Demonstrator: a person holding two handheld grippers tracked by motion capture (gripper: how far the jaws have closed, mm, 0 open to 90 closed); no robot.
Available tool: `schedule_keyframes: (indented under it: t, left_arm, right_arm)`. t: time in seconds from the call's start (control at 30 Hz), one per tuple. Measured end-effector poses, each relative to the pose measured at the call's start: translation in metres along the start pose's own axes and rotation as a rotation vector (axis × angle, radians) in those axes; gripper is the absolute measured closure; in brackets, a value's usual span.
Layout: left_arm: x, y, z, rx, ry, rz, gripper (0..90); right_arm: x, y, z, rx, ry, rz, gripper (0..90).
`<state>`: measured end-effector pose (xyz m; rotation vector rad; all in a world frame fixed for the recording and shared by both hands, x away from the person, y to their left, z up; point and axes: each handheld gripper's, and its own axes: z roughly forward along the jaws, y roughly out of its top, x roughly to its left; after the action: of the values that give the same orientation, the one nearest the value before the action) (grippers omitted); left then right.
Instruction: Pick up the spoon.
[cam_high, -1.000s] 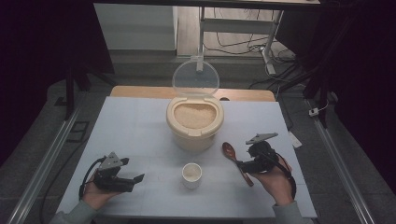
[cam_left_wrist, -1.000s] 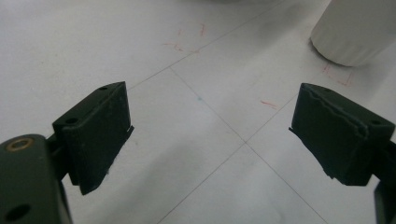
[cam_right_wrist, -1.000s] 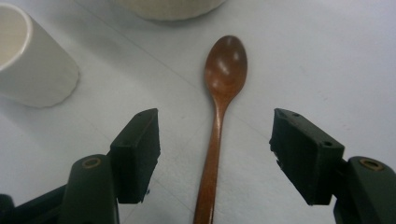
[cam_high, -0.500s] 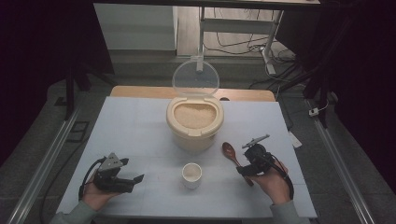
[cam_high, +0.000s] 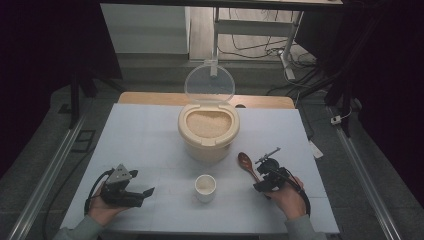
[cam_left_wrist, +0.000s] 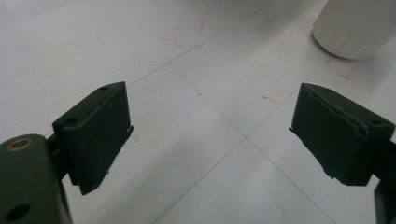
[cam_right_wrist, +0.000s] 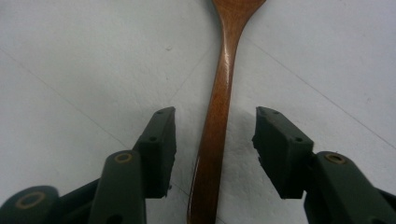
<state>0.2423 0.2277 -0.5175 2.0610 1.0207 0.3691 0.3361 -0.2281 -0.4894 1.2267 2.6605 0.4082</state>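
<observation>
Right claw (cam_right_wrist: 212, 135) is spread astride the slim brown wooden spoon (cam_right_wrist: 219, 112) lying flat on the table (cam_right_wrist: 70, 60); if closed shallowly, the handle could be squeezed out sideways.

Brown wooden spoon (cam_right_wrist: 219, 116) flat on table (cam_high: 150, 135)

- We see the white table (cam_high: 150, 135) evenly lit while its surroundings sink into near black; the high view is soft and a little grainy
- We find both gripper views bright; the wooden spoon (cam_right_wrist: 219, 107) carries a small glare and casts a faint shadow
</observation>
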Motion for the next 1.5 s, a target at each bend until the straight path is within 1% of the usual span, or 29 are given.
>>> schedule_keyframes:
  t: [0.03, 0.1, 0.17, 0.23, 0.27, 0.4, 0.43, 0.5, 0.57, 0.6, 0.63, 0.7, 0.73, 0.83, 0.9, 0.93, 1.03, 1.07, 1.13, 1.17, 1.2, 1.23, 1.27, 1.37, 1.4, 1.43, 1.5]
  left_arm:
    - [0.0, 0.0, 0.0, 0.001, 0.0, 0.0, 11.7]
    - [0.0, 0.0, 0.0, 0.001, 0.0, 0.0, 11.7]
    - [0.0, 0.0, 0.0, 0.001, 0.0, 0.0, 11.7]
    - [0.0, 0.0, 0.0, 0.002, 0.001, 0.0, 11.7]
    - [0.0, 0.0, 0.0, 0.002, 0.001, 0.0, 11.7]
    - [0.0, 0.0, 0.0, 0.002, 0.001, 0.001, 11.7]
    - [0.0, 0.0, 0.0, 0.002, 0.001, 0.002, 11.7]
    - [0.0, 0.0, 0.0, 0.003, 0.002, 0.003, 11.7]
    - [0.0, 0.0, 0.0, 0.004, 0.003, 0.003, 11.7]
    - [0.0, 0.0, 0.0, 0.004, 0.003, 0.004, 11.7]
    - [0.0, 0.0, 0.0, 0.005, 0.003, 0.004, 11.7]
    - [-0.001, 0.0, 0.0, 0.005, 0.004, 0.005, 11.7]
    - [-0.001, 0.0, 0.0, 0.005, 0.004, 0.005, 11.8]
    - [-0.001, 0.0, 0.0, 0.004, 0.003, 0.005, 11.8]
    - [-0.001, 0.0, 0.0, 0.004, 0.003, 0.007, 11.8]
    - [-0.001, 0.0, 0.0, 0.005, 0.003, 0.007, 11.8]
    - [-0.001, 0.0, 0.0, 0.004, 0.003, 0.006, 11.8]
    - [0.0, 0.0, 0.0, 0.004, 0.003, 0.006, 11.8]
    - [0.0, 0.0, -0.001, 0.003, 0.003, 0.006, 11.8]
    - [0.0, 0.0, -0.001, 0.003, 0.003, 0.007, 11.8]
    - [-0.001, 0.0, -0.001, 0.002, 0.004, 0.007, 11.8]
    - [-0.001, 0.0, -0.001, 0.002, 0.004, 0.007, 11.8]
    - [-0.001, 0.0, -0.001, 0.002, 0.004, 0.007, 11.8]
    - [-0.001, 0.0, -0.001, 0.003, 0.004, 0.01, 11.8]
    - [-0.001, 0.0, -0.001, 0.004, 0.004, 0.011, 11.8]
    - [-0.001, 0.0, -0.001, 0.004, 0.005, 0.011, 11.8]
    - [-0.001, 0.0, 0.0, 0.005, 0.005, 0.008, 11.8]
  right_arm:
    - [-0.001, 0.0, 0.0, 0.009, 0.003, -0.003, 51.4]
    - [-0.001, -0.001, 0.002, 0.01, 0.005, 0.007, 55.5]
    - [-0.001, -0.001, 0.003, 0.018, 0.007, 0.006, 56.6]
    - [-0.001, 0.0, 0.004, 0.025, 0.013, 0.002, 60.6]
    - [0.001, 0.001, 0.005, 0.027, 0.0, -0.002, 62.4]
    - [0.002, 0.003, 0.006, 0.036, -0.011, 0.0, 65.5]
    - [0.004, 0.004, 0.006, 0.044, -0.011, -0.005, 71.0]
    - [0.005, 0.006, 0.007, 0.046, -0.017, 0.008, 73.2]
    - [0.005, 0.008, 0.007, 0.065, -0.01, 0.016, 76.3]
    - [0.005, 0.008, 0.007, 0.065, -0.01, 0.016, 76.3]
    - [0.005, 0.008, 0.008, 0.068, -0.012, 0.035, 77.3]
    - [0.005, 0.008, 0.008, 0.063, -0.013, 0.039, 77.7]
    - [0.004, 0.009, 0.007, 0.071, -0.004, 0.052, 78.4]
    - [0.004, 0.008, 0.007, 0.072, -0.004, 0.05, 78.6]
    - [0.003, 0.008, 0.007, 0.06, -0.001, 0.049, 78.6]
    - [0.002, 0.007, 0.006, 0.059, 0.007, 0.038, 78.7]
    - [-0.001, 0.004, 0.005, 0.036, 0.031, 0.043, 78.7]
    - [-0.002, 0.004, 0.004, 0.038, 0.039, 0.043, 78.7]
    - [-0.003, 0.002, 0.004, 0.027, 0.037, 0.042, 78.7]
    - [-0.005, 0.001, 0.001, 0.022, 0.045, 0.038, 78.7]
    - [-0.007, -0.002, -0.003, -0.003, 0.052, 0.039, 78.7]
    - [-0.007, -0.002, -0.003, -0.003, 0.052, 0.039, 78.7]
    - [-0.008, -0.003, -0.006, -0.016, 0.063, 0.038, 78.7]
    - [-0.01, -0.006, -0.015, -0.06, 0.067, 0.033, 78.7]
    - [-0.01, -0.007, -0.019, -0.067, 0.068, 0.031, 78.7]
    - [-0.012, -0.008, -0.024, -0.091, 0.079, 0.024, 78.7]
    - [-0.013, -0.008, -0.027, -0.1, 0.085, 0.017, 78.7]
